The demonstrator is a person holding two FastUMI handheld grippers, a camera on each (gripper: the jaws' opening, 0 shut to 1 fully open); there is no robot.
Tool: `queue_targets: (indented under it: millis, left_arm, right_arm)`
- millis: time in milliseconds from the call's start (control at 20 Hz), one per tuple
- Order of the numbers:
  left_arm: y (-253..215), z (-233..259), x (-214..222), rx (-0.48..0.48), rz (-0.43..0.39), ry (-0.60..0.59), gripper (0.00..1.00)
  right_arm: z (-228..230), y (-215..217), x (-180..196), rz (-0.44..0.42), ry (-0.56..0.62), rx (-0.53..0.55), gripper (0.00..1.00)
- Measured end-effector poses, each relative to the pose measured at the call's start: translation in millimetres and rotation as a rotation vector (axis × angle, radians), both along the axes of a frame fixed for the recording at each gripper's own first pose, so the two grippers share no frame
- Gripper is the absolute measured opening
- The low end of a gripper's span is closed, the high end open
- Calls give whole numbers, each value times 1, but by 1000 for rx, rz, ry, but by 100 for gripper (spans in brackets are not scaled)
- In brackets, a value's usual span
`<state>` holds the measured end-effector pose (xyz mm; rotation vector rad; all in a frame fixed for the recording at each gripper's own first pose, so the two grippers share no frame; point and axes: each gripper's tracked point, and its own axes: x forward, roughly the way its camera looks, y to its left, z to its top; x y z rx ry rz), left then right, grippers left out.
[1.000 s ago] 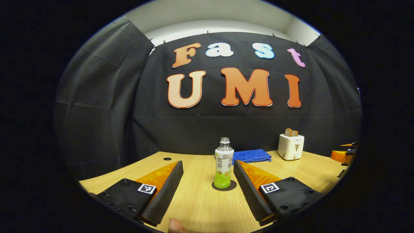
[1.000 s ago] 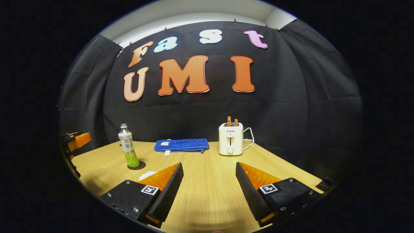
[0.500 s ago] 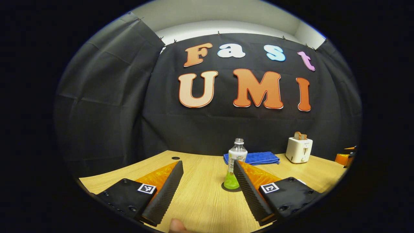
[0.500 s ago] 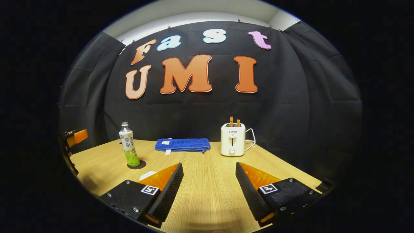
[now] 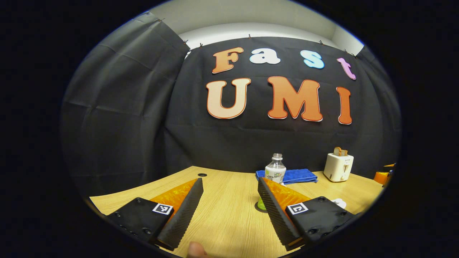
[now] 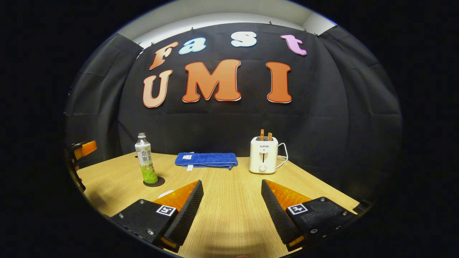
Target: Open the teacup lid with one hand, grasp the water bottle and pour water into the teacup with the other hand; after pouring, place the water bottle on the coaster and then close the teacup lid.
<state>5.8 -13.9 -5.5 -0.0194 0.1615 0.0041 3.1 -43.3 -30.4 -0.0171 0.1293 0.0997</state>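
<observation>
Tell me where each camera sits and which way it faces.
Left gripper view: rides the left gripper, low over the table, facing the booth wall; a fingertip shows below.
Right gripper view: rides the right gripper, facing the toaster.
Shared: water bottle, blue towel, toaster.

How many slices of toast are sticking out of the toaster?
2, side by side in the white toaster at the table's far side, right of the blue towel. The left gripper view blurs them together.
</observation>
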Motion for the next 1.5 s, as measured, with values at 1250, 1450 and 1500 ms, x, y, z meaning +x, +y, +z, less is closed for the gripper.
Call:
queue_targets:
  millis: [1250, 1450, 1500]
  left_arm:
    - [10, -17, 2, 23, 58, -41, 100]
    - [8, -13, 1, 34, 51, -41, 100]
    - [8, -12, 1, 41, 48, -40, 100]
  right_arm:
    - [2, 18, 6, 33, -6, 10, 97]
    - [4, 20, 8, 35, -11, 14, 97]
    - [5, 21, 8, 34, -15, 17, 97]
